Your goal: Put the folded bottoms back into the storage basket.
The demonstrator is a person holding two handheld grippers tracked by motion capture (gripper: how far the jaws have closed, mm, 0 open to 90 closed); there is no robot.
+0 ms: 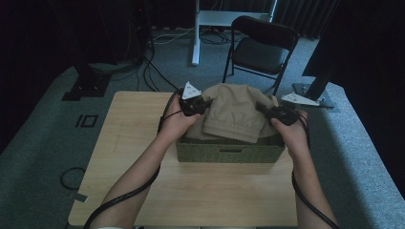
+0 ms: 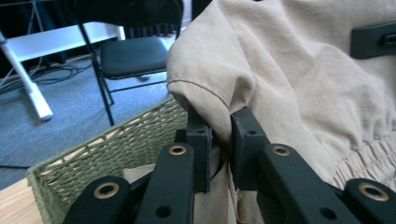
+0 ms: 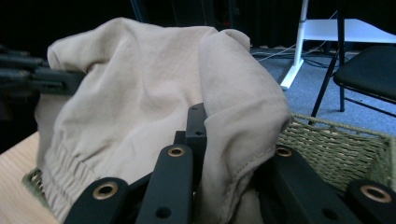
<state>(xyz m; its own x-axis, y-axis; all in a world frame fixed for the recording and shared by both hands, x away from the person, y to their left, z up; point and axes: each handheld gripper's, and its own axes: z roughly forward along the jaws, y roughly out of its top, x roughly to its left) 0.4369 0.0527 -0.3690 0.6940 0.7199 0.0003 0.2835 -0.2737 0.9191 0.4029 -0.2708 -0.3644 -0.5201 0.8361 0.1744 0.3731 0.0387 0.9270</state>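
A beige garment (image 1: 232, 112) with an elastic waistband hangs stretched between both grippers above a green woven basket (image 1: 229, 153). My left gripper (image 1: 200, 106) is shut on the garment's left edge; in the left gripper view a fold of the cloth (image 2: 219, 100) is pinched between the jaws. My right gripper (image 1: 268, 111) is shut on the garment's right edge, and in the right gripper view the fabric (image 3: 233, 126) drapes over the jaws. The waistband (image 1: 233, 130) hangs over the basket's front.
The basket stands on a light wooden table (image 1: 200, 191). A black folding chair (image 1: 260, 47) sits on the carpet just behind the table, and a white stand leg (image 1: 196, 33) is further back. Black cables (image 1: 119, 198) trail from both grippers.
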